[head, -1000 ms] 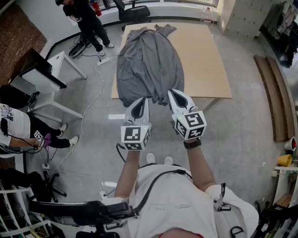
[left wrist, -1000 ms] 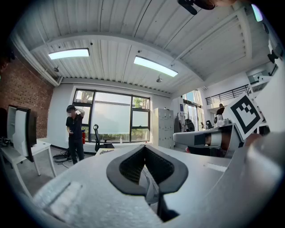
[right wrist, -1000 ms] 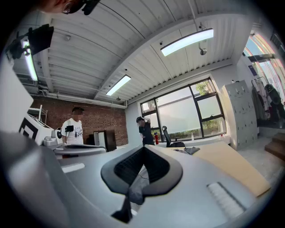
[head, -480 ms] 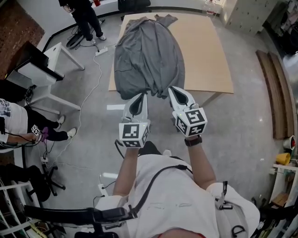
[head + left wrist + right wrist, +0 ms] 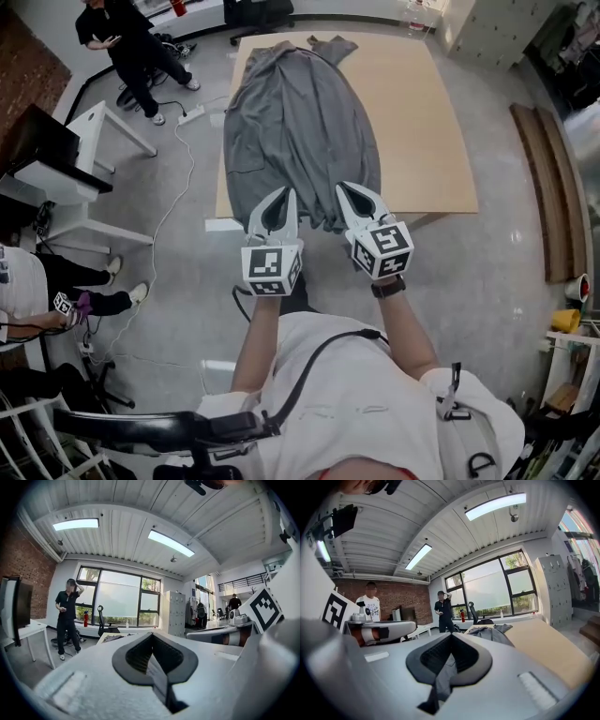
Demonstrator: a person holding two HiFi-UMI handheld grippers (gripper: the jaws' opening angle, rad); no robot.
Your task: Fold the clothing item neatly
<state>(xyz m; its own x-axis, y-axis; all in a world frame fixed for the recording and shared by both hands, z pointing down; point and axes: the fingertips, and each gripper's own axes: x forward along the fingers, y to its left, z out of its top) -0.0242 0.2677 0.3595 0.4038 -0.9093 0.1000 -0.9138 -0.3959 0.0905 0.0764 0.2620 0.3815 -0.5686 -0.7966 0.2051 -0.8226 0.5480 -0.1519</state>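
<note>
Head view: left claw point(image 5: 284, 195) and right claw point(image 5: 343, 190) both pinch the grey garment point(image 5: 295, 122); tugging might drag it off the counter point(image 5: 422, 112).

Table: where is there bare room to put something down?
On the table, the right half is bare wood, between the gray garment and the right edge. The left half is covered. The near edge is crowded, where the left gripper and right gripper clamp the garment.

Overhead head view; gripper views face table point(image 5: 427, 112)
</note>
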